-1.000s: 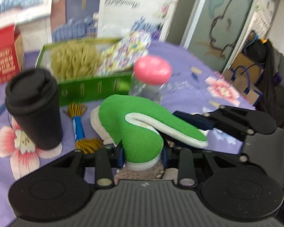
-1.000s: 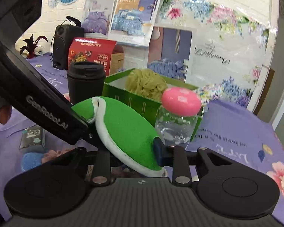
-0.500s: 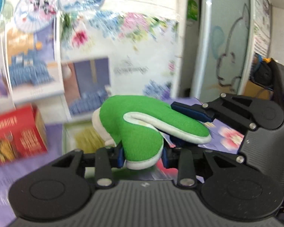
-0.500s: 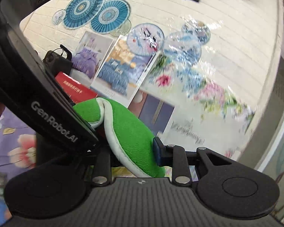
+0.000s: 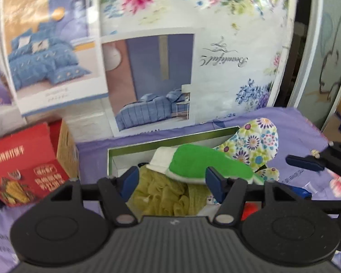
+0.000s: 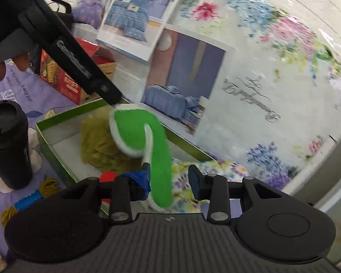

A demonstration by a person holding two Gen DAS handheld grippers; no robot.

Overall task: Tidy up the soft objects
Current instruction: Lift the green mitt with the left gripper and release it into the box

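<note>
A green soft piece with white trim (image 5: 202, 163) hangs over the green box (image 5: 129, 149); it also shows in the right wrist view (image 6: 143, 136). My left gripper (image 5: 171, 183) is open, its blue pads apart from the green piece. My right gripper (image 6: 169, 183) is open, with the piece's lower end hanging between its pads. In the box lie an olive mesh sponge (image 5: 166, 195) and a floral mitt (image 5: 257, 143). The box shows in the right wrist view too (image 6: 56, 122), with the sponge (image 6: 97, 145) and the mitt (image 6: 206, 168).
A black lidded cup (image 6: 6, 143) stands left of the box on the purple floral cloth. A red carton (image 5: 22, 166) stands at the left. A yellow and blue tassel (image 6: 27, 201) lies by the cup. Posters cover the wall behind.
Both grippers carried the green piece up and over to the box, then opened; the piece now hangs loose over the box contents.
</note>
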